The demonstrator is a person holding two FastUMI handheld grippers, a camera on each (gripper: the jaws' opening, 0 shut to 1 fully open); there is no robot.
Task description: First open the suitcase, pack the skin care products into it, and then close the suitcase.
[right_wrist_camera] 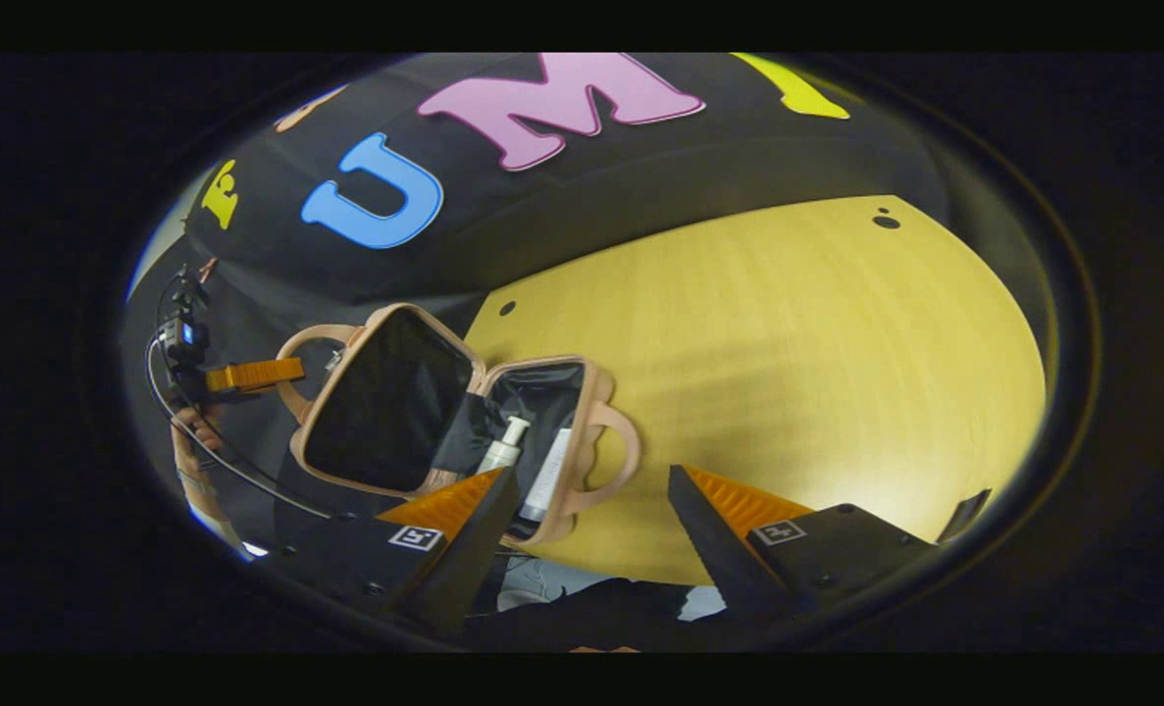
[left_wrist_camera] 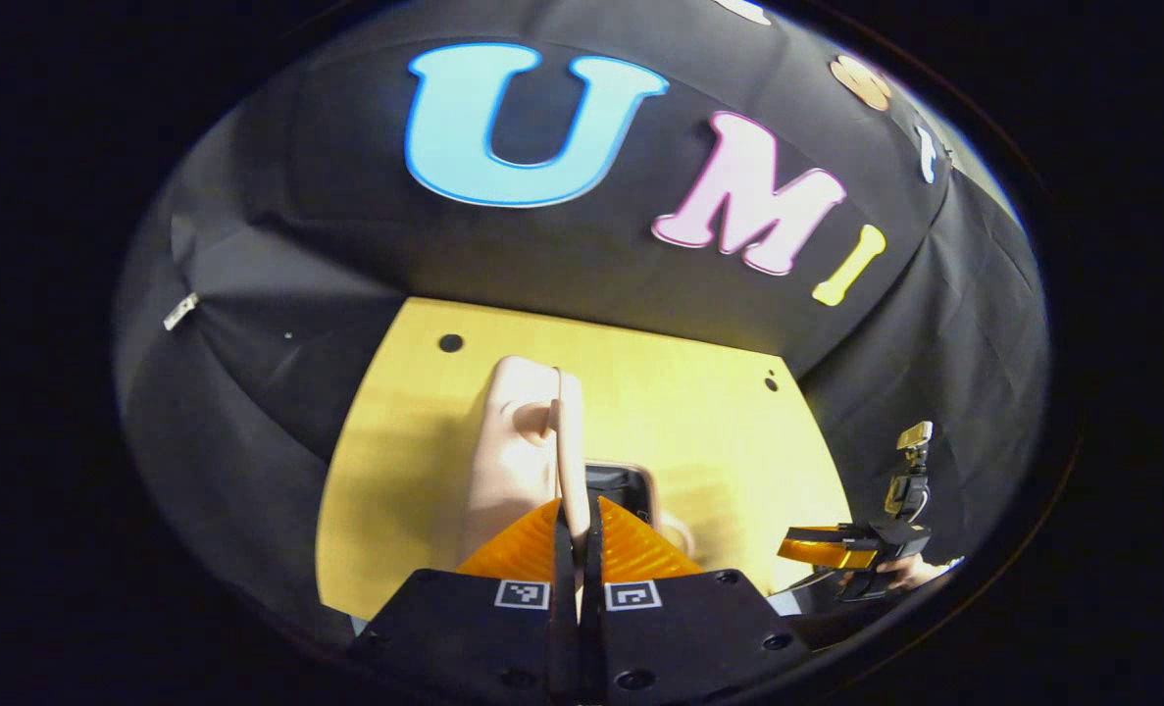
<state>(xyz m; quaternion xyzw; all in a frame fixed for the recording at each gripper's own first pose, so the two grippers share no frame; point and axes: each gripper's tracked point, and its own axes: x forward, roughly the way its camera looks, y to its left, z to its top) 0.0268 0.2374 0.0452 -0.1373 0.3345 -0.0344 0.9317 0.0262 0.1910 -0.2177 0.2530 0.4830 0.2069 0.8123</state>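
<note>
The pink suitcase (right_wrist_camera: 596, 431) lies open on the wooden table (right_wrist_camera: 787, 343). Its lid (right_wrist_camera: 385, 402), lined in dark cloth, stands tilted up at the left. In the base lie a white pump bottle (right_wrist_camera: 503, 446) and a white tube (right_wrist_camera: 548, 476). My left gripper (left_wrist_camera: 577, 515) is shut on the lid's thin edge (left_wrist_camera: 570, 441), with the lid's pink outer shell (left_wrist_camera: 508, 451) just to its left. The same gripper (right_wrist_camera: 253, 375) appears at the lid's handle side in the right gripper view. My right gripper (right_wrist_camera: 591, 534) hangs open just in front of the base's handle (right_wrist_camera: 626, 456), holding nothing.
The table (left_wrist_camera: 699, 412) has bare wood beyond and to the right of the suitcase. Black cloth walls close it in at the back and sides. A person's hand (right_wrist_camera: 194, 441) holds the left gripper. The right gripper (left_wrist_camera: 827, 549) sits off the table's right edge.
</note>
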